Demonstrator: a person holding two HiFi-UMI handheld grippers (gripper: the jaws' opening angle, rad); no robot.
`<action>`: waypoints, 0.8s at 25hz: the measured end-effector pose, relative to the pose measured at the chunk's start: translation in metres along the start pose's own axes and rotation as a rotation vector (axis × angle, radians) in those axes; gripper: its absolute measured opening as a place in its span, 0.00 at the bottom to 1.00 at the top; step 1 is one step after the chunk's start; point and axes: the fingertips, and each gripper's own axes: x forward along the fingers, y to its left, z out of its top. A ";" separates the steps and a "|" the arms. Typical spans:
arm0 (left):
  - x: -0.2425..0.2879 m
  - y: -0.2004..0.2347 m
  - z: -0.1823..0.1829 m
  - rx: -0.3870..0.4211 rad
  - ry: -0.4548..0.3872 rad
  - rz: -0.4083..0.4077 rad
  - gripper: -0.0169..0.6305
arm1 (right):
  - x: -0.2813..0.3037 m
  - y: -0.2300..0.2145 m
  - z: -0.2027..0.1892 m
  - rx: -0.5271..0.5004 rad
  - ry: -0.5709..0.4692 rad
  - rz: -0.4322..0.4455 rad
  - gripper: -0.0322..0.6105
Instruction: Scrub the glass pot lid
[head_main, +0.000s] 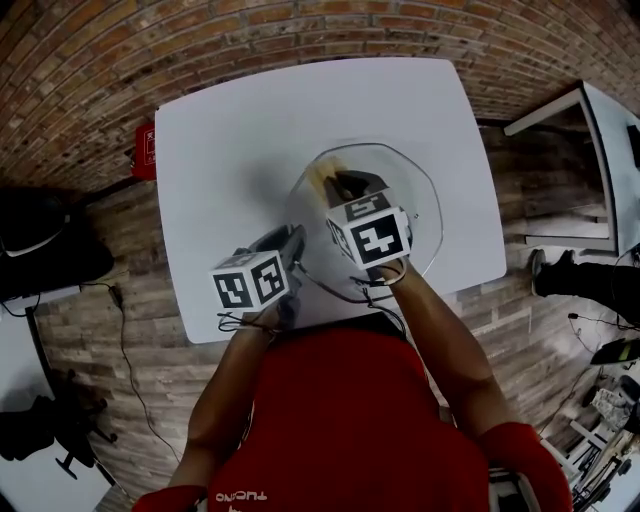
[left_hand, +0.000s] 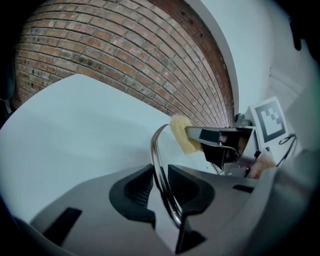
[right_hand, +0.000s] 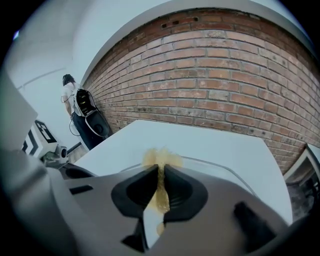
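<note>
**Over the white desk (head_main: 230, 130): glass pot lid (head_main: 410, 190) clamped, sponge (right_hand: 161, 159) pinched**

At left, the left gripper (left_hand: 160, 186) has black ribbed jaws clamped on the lid's thin metal rim. Only the head view shows its round clear pane, faint over the desk's right half. The right gripper (right_hand: 160, 187) squeezes the fuzzy yellow sponge between its jaws; whether it touches the glass is unclear.
</note>
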 end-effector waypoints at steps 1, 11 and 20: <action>0.000 0.000 0.000 -0.002 0.000 0.000 0.18 | 0.003 0.001 0.000 -0.005 0.004 -0.002 0.13; 0.001 0.001 0.003 -0.012 0.006 -0.005 0.18 | 0.002 -0.056 -0.020 0.002 0.071 -0.142 0.13; 0.002 0.003 0.002 -0.021 0.009 -0.003 0.18 | -0.030 -0.114 -0.045 0.080 0.090 -0.266 0.13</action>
